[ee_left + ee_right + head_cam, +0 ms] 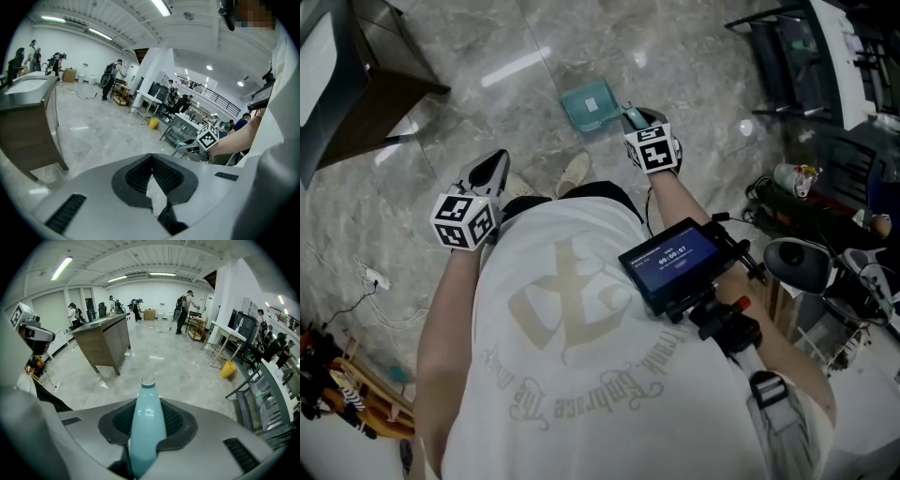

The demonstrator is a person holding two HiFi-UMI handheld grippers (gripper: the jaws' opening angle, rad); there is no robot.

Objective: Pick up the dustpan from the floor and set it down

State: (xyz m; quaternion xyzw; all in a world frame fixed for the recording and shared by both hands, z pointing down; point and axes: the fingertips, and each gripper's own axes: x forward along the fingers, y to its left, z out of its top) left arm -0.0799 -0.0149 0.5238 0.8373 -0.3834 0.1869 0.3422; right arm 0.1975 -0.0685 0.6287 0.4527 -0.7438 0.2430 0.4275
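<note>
The right gripper (pixel 639 124) is closed on the pale teal handle (pixel 147 427) of the dustpan (pixel 591 106): both ribbed pads press on the handle's sides, and its notched end sticks out past the jaws. The left gripper (pixel 152 164) is closed too, its pads meet at the tips and there is nothing between them.

In the head view the teal pan lies to the right of the wooden counter (pixel 366 98), well apart from it, over the grey marble floor (pixel 487 56), and the handle goes from the pan into the right gripper's jaws. The left gripper is below the counter in that view and nearer to it than the right one is (its marker cube (pixel 465 221) points toward the camera). A light shoe (pixel 574 173) stands on the floor between the two grippers, further from the counter than the left gripper. The person's white shirt (pixel 553 356) fills the lower part, with a small dark screen (pixel 675 261) mounted at the side away from the counter
</note>
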